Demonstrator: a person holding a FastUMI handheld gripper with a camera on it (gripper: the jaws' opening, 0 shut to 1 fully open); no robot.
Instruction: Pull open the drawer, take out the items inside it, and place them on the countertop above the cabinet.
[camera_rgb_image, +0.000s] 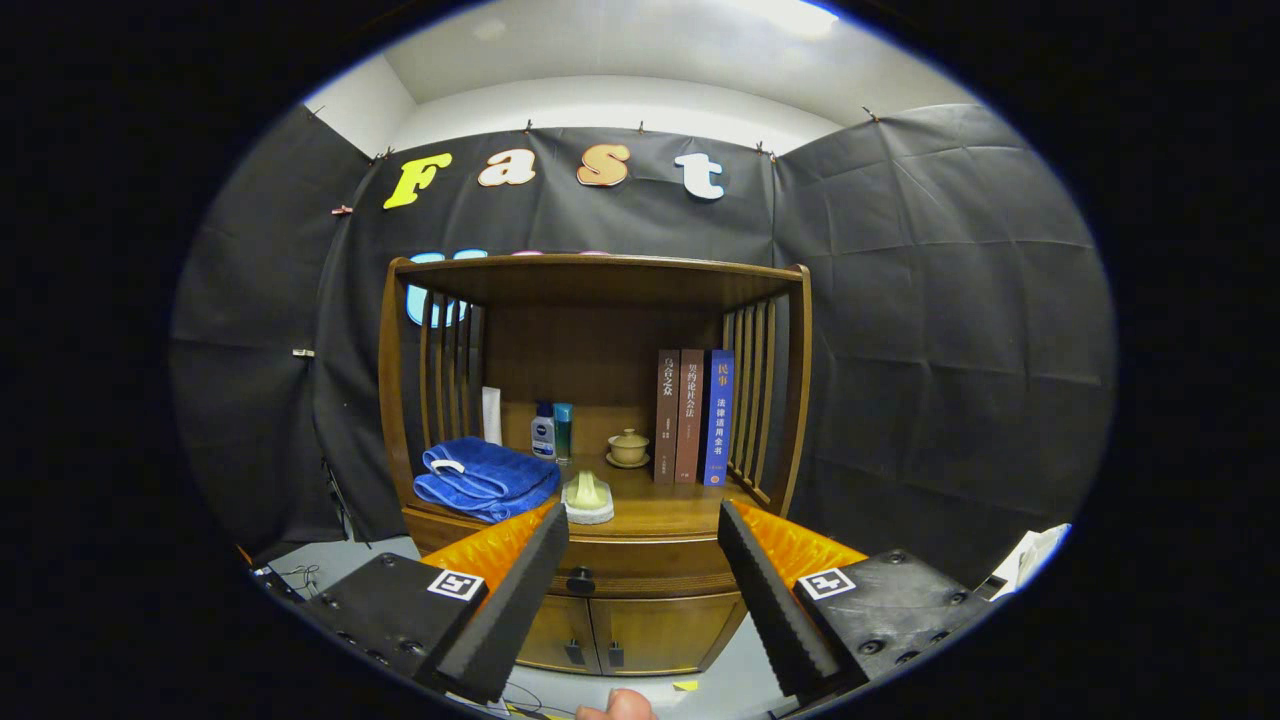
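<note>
Gripper view.

Fingers: the gripper (640, 590) has both ribbed black fingers (505, 610) spread wide apart, holding nothing. Between them, and beyond their tips, sits the drawer knob.

Drawer (650, 562): a shut wooden front directly under the countertop, flush with the cabinet face. Its dark round knob (580, 580) lies nearer the left finger than the right. The contents are hidden behind the front.

Countertop (665, 510): the wooden shelf surface above the drawer, partly taken up. Listed from left to right:
- blue folded towel (485, 478), at the front left corner;
- white pad carrying a pale object (588, 498), at the front edge just above the knob;
- two small bottles (553, 430), toward the back;
- small lidded cup on a saucer (628, 448), mid-depth;
- three upright books (695, 415), against the right slats.

Cabinet doors (610, 632): two below the drawer, closed.

Also noted: a fingertip (620, 706) at the bottom, below the fingers.

Risks, as judged:
- The knob is off centre in the gap, so closing as aligned may pinch it on one side only, and the grip could slip on the pull.
- The knob is small and round; the ribbed pads may roll off it if the pull is angled and not straight back.
- An approach too high could bump the white pad, which sits right at the edge over the drawer.
- Free countertop is limited to the middle and right front; items set down carelessly could nudge the cup or crowd the books.
</note>
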